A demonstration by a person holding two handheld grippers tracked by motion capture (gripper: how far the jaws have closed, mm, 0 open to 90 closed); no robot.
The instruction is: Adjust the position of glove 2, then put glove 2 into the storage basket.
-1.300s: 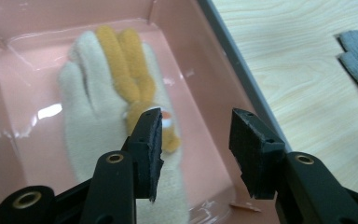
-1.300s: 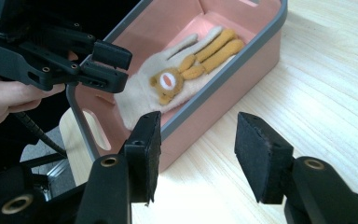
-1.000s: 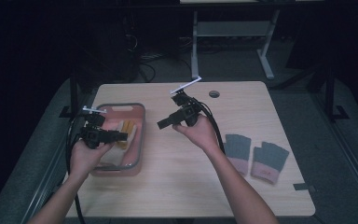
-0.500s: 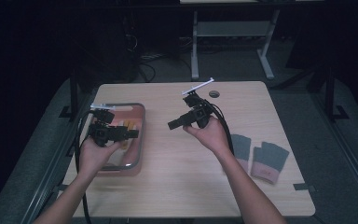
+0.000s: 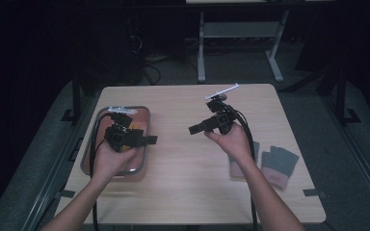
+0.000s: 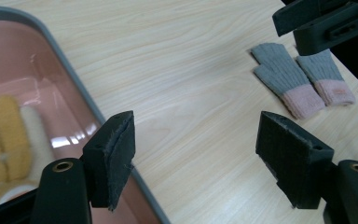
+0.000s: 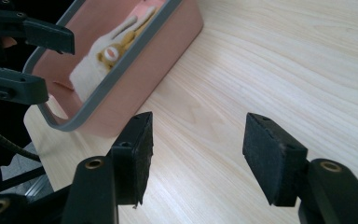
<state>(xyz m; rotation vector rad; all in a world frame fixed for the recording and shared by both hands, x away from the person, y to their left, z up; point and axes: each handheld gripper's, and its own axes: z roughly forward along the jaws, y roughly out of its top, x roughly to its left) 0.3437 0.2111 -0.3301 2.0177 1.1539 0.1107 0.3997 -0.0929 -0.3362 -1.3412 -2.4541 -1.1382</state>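
My left gripper (image 5: 149, 140) has just been opening, nothing between its jaws. My right gripper (image 5: 192, 129) is held open too, also empty.

The pink bin (image 6: 51, 93) is cut off at the left edge; its yellow-and-white contents (image 6: 4, 135) blur.

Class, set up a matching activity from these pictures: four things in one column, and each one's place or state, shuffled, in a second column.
Things:
1. pink bin
2. grey and pink gloves
3. left gripper
4. yellow and white gloves

Places or states:
A. lying inside the bin
B. jaws apart, nothing between them
C. at the table's left side
D. flat on the table at the right

Pairs: 1-C, 2-D, 3-B, 4-A
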